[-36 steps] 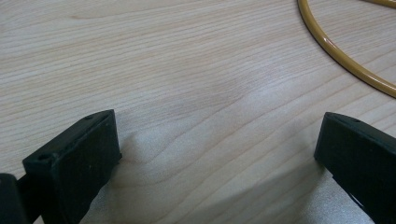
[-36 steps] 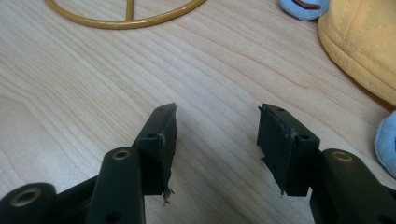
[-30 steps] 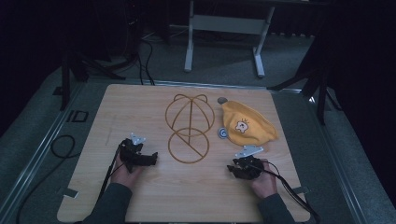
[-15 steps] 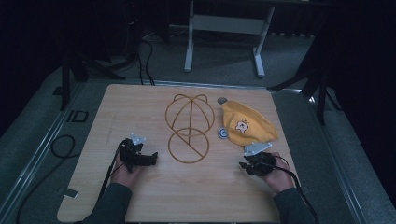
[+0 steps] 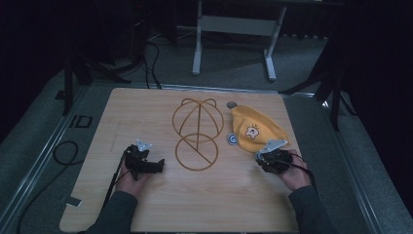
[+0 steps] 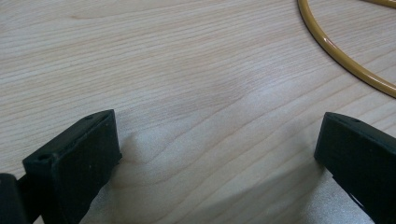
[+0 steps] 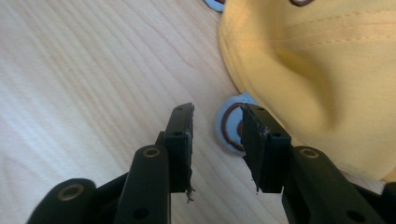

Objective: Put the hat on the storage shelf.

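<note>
A yellow cap (image 5: 255, 129) with a small cartoon print lies at the right of the wooden table (image 5: 146, 112). My right gripper (image 5: 259, 157) hovers at its near edge. In the right gripper view the cap (image 7: 317, 60) is at the upper right. A pale blue disc with a brown ring (image 7: 229, 128) lies at the cap's edge, just beyond my right gripper (image 7: 217, 112). Its jaws have just been closing, stand apart and pinch nothing. My left gripper (image 5: 160, 166) rests at the left. Its jaws (image 6: 219, 126) are wide open over bare wood.
A golden wire frame of two joined rings (image 5: 197, 134) lies flat mid-table, and its curve (image 6: 336, 51) shows in the left gripper view. Another pale blue disc (image 5: 233, 140) sits left of the cap. A grey disc (image 5: 231, 104) lies behind it. Cables trail from both grippers.
My right gripper has moved right and away from me, up to the cap's near edge. The left gripper has stayed in place.
</note>
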`<state>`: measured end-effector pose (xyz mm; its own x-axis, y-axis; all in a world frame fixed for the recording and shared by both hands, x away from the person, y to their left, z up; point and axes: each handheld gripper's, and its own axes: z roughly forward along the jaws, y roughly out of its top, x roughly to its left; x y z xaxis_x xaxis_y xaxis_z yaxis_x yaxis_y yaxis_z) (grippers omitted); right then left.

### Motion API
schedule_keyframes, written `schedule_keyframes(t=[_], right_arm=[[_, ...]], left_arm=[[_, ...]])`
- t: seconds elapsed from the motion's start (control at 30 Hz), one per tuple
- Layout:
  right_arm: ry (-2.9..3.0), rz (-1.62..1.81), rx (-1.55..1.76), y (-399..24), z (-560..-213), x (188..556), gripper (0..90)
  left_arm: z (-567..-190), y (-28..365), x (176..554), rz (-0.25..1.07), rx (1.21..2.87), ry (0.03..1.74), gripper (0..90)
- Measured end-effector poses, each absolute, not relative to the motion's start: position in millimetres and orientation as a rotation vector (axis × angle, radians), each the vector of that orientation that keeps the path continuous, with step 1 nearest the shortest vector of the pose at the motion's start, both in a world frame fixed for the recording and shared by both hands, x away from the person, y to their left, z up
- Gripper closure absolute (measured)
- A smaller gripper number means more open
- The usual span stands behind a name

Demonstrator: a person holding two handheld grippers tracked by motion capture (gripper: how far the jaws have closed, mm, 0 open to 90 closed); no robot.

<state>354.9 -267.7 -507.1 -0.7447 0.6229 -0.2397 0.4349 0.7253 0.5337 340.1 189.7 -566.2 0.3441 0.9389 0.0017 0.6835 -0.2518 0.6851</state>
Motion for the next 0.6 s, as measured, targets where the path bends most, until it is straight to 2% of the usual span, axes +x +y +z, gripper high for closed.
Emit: schedule_keyframes(t=[0.6], right_arm=[[2.563,0.543,0.857,-268,-525,382,59.0]], left_arm=[[-566,190,340,0.562,2.021,1.411,0.1]])
